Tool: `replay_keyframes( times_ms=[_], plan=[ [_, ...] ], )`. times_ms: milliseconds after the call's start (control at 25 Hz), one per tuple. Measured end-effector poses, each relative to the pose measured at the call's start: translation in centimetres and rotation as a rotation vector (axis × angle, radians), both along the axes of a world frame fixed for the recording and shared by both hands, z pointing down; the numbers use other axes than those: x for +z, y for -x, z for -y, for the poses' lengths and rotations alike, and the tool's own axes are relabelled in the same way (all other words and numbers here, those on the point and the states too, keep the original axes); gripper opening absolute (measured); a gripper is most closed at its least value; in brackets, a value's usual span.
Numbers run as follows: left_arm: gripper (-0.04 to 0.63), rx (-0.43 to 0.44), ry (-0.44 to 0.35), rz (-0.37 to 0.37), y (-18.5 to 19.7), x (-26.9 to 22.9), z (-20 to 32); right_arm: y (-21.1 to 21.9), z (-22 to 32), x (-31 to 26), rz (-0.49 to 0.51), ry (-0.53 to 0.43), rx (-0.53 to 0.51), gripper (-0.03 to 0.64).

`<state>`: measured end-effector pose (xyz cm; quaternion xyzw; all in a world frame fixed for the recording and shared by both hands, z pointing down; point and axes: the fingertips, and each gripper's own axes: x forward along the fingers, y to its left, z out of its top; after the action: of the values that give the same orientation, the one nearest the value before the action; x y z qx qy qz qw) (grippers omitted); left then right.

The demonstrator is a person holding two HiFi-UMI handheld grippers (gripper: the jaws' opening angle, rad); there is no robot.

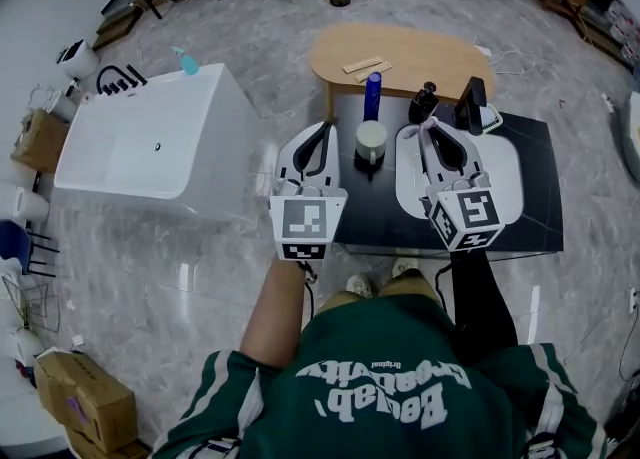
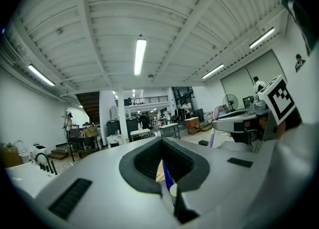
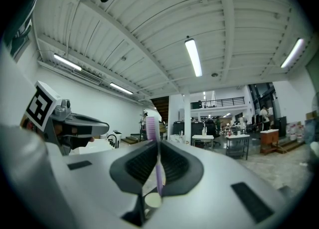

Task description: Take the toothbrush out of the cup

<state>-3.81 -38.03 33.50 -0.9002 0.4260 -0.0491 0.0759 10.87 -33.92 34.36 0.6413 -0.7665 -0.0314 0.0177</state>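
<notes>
Closest to me, my left gripper (image 1: 326, 129) has its tongs pressed together on nothing, held level over the near part of the black table (image 1: 520, 222). Beside it, my right gripper (image 3: 158, 148) pinches the lilac toothbrush (image 3: 152, 129) by its handle, with the bristle head pointing up. The toothbrush is outside the cup (image 1: 371, 141), which stands on the table between the tips of the two grippers. Just behind the cup stands a blue bottle (image 1: 373, 95), with a dark bottle (image 1: 424, 103) to its right. Farther off is an oval wooden table (image 1: 430, 52). A white bathtub (image 1: 150, 142) sits off to my left.
</notes>
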Motion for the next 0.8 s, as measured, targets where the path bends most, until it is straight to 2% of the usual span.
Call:
replay_keyframes(
  times_ms=[400, 800],
  plan=[
    [0.0, 0.0, 0.004, -0.002, 0.0, 0.1, -0.4, -0.2, -0.4, 0.1, -0.031, -0.012, 0.051, 0.025],
    [0.0, -0.005, -0.014, -0.016, 0.1, 0.0, -0.3, 0.3, -0.1, 1.0, -0.027, 0.011, 0.032, 0.025]
  ],
)
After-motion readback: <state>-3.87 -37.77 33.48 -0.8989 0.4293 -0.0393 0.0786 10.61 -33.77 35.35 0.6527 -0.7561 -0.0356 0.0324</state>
